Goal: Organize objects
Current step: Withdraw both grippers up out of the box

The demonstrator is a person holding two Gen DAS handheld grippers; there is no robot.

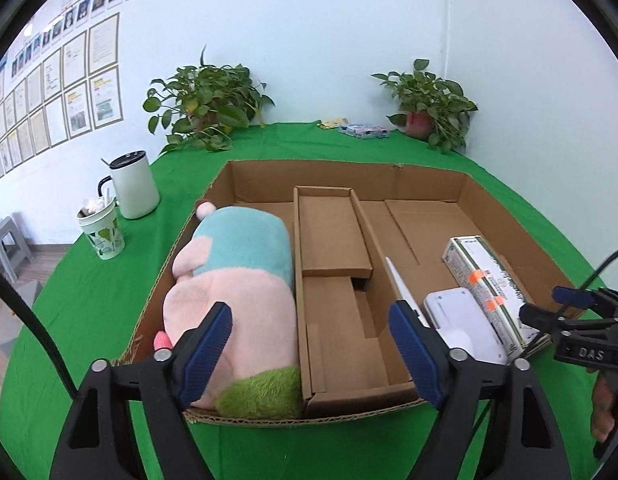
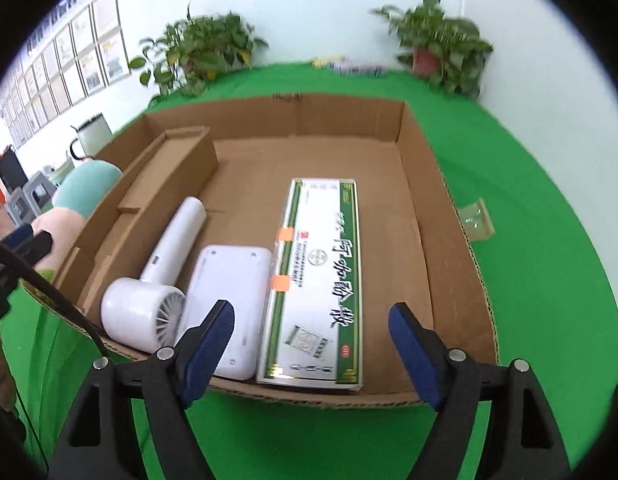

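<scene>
While hovering at the cardboard tray's near rim, stood spread and empty: right gripper, left gripper. Lay lengthwise ahead between right fingertips: green-white box, nearer right.

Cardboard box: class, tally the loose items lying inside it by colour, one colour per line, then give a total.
Inside the cardboard box:
White: 2 (hair dryer, flat white device)
Green and white: 1 (long carton)
Pink and teal: 1 (plush toy)
Total: 4
</scene>
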